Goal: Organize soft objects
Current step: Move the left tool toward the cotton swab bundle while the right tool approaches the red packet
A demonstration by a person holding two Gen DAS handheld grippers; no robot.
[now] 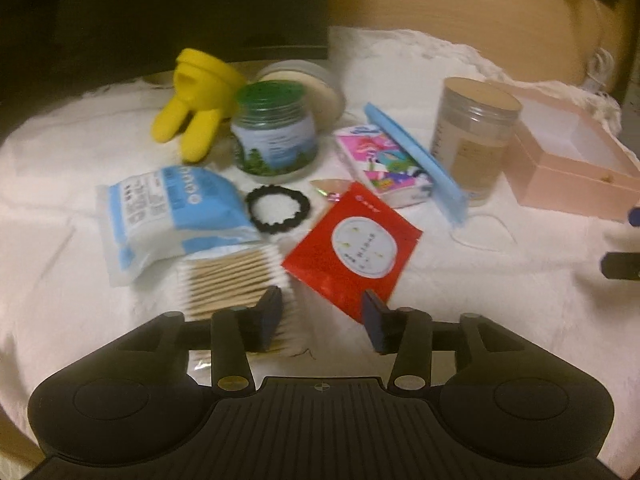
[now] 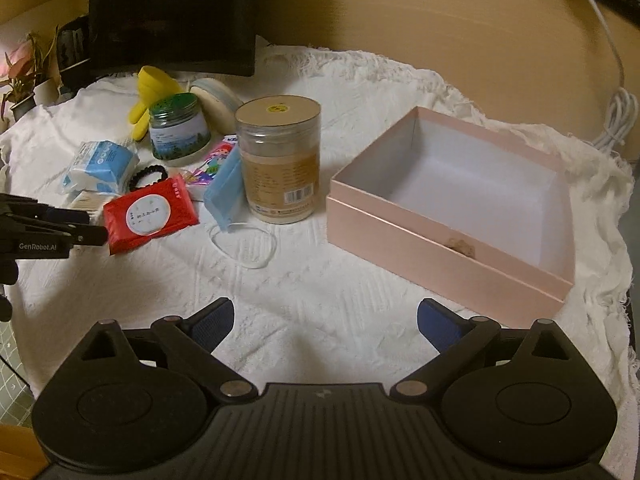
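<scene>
A red wet-wipe pack (image 1: pixel 354 250) (image 2: pixel 150 212) lies on the white cloth just ahead of my open left gripper (image 1: pixel 322 318), which is also seen from the right wrist view (image 2: pixel 90 226). Around it lie a blue-white tissue pack (image 1: pixel 168 216) (image 2: pixel 100 166), a cotton swab pack (image 1: pixel 236 280), a black hair tie (image 1: pixel 278 208) (image 2: pixel 150 174), a colourful tissue pack (image 1: pixel 384 164), a blue face mask (image 1: pixel 416 160) (image 2: pixel 224 192) and a yellow rubber glove (image 1: pixel 196 100) (image 2: pixel 150 92). The pink box (image 2: pixel 452 200) (image 1: pixel 576 160) stands open and empty. My right gripper (image 2: pixel 324 326) is open over bare cloth.
A green-lidded jar (image 1: pixel 274 136) (image 2: pixel 178 130), a tall clear jar (image 1: pixel 472 136) (image 2: pixel 280 160) and a round tin (image 1: pixel 308 88) (image 2: pixel 216 100) stand among the items. A dark monitor (image 2: pixel 172 12) is behind. A white cable (image 2: pixel 612 92) hangs at the right.
</scene>
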